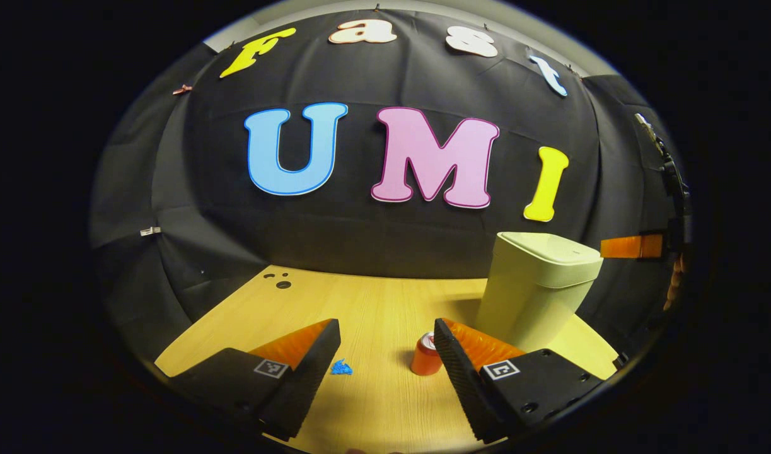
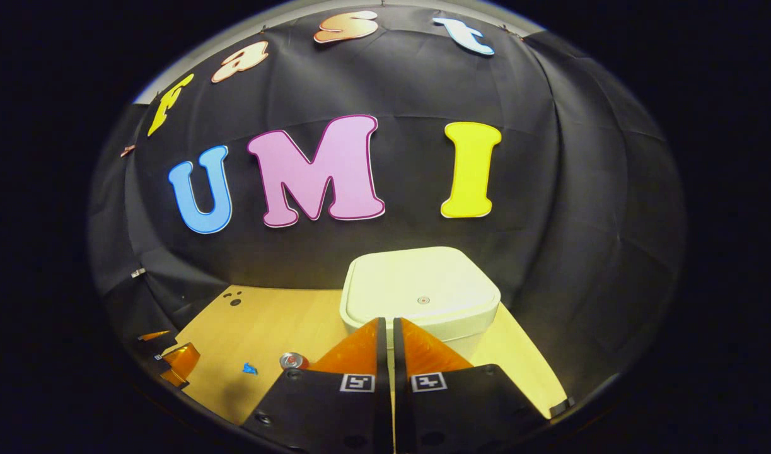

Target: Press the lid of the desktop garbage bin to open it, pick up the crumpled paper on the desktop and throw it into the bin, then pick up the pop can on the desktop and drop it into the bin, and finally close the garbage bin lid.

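The pale desktop bin stands at the right of the wooden table with its lid down. In the left gripper view an orange pop can stands upright just left of the bin, close to my right-hand finger. A small blue crumpled paper lies a little left of the can. My left gripper is open above the table with nothing between its fingers. In the right gripper view my right gripper is shut and empty, hovering over the front edge of the bin's lid. The can and paper lie to its left.
Black cloth walls close the table at the back and sides. Small dark holes mark the table's far left corner. One of the right gripper's fingers shows beside the bin's top; the left gripper's fingers show at the table's left edge.
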Available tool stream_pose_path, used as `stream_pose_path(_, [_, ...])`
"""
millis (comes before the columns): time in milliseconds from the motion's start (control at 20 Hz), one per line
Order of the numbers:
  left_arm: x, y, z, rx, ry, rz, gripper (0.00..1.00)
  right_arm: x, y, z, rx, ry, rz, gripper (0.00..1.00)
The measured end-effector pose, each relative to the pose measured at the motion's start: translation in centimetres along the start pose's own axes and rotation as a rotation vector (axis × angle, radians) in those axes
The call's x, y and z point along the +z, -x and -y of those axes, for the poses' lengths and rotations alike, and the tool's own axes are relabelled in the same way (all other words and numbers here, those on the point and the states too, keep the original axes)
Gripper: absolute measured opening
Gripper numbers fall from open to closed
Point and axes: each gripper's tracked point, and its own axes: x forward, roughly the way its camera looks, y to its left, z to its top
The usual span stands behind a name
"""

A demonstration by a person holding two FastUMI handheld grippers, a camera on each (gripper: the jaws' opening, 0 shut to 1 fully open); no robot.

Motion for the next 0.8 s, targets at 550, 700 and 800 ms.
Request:
stream_pose_path(550, [0.0,-1.8,1.3,-0.046,-0.048,-0.013,0.96,1.4,-5.5,4.0,-0.036,0.104,-0.056,0.06])
stream_pose_path(700, [0.1,-2.2,1.4,-0.047,-0.055,-0.013,0.96,0.6,-6.9,4.7,-0.039,0.085,-0.089,0.05])
stream_pose_path(800, [-0.4,-2.5,1.2,-0.037,-0.048,-0.030,0.96,0.2,-7.5,4.6,-0.036,0.066,-0.104,0.05])
